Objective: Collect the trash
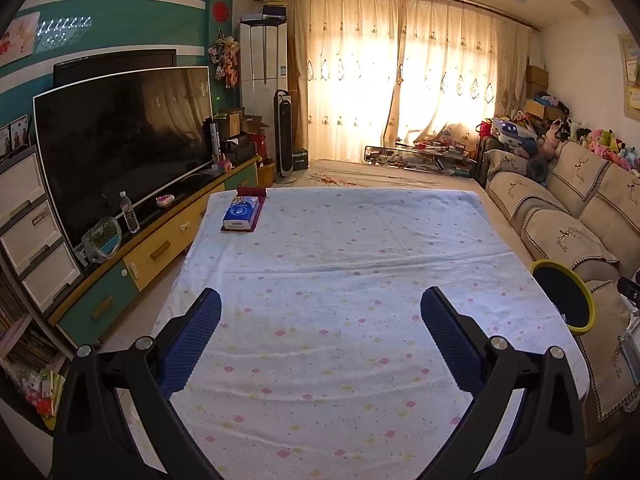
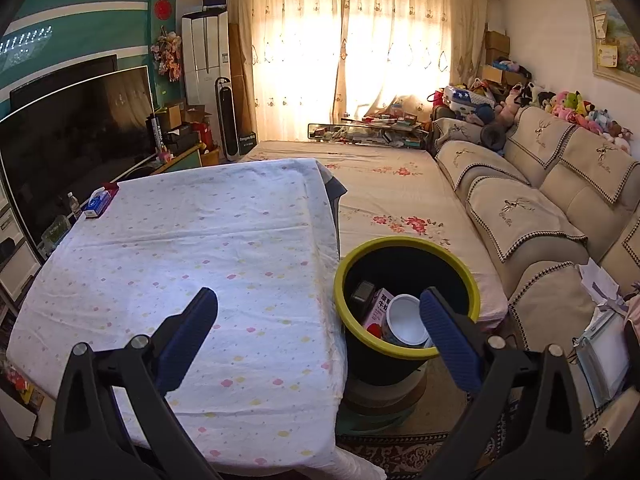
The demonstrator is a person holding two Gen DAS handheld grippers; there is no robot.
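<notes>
Bin (image 2: 407, 308) contents are only partly readable: in the right wrist view a white cup (image 2: 406, 320) mouth-up, a pink carton (image 2: 378, 308) with print too small to read, and a dark boxy item (image 2: 362, 294) whose kind cannot be told lie inside, and the right finger (image 2: 450, 336) of the right gripper (image 2: 318, 334) hides the rest. In the left wrist view only a slice of the bin's yellow-green rim (image 1: 588, 300) shows past the table's right edge, and its inside is plain dark.

The bin is black with a yellow-green rim. It stands upright just beside the table's right edge, toward the near corner, on a low round stand (image 2: 384, 398) whose make cannot be told.

Both tongs are spread wide with nothing between the blue pads. The left gripper (image 1: 320, 340) hangs over the near middle of the table (image 1: 340, 260); the right one sits above the table's near right edge, its right finger over the bin's mouth.

The table wears a white cloth with small pastel blots, creased across the middle. At its far left corner a blue tissue pack (image 1: 241, 211) lies on a dark red tray (image 1: 256, 204). Left of the table runs a TV (image 1: 120, 140) on a yellow and green cabinet (image 1: 160, 248) with a water bottle (image 1: 129, 213) on it; right of it a beige sofa (image 2: 540, 200) with plush toys (image 2: 576, 110) along its back. Lit curtains (image 2: 360, 60) close the far wall.
</notes>
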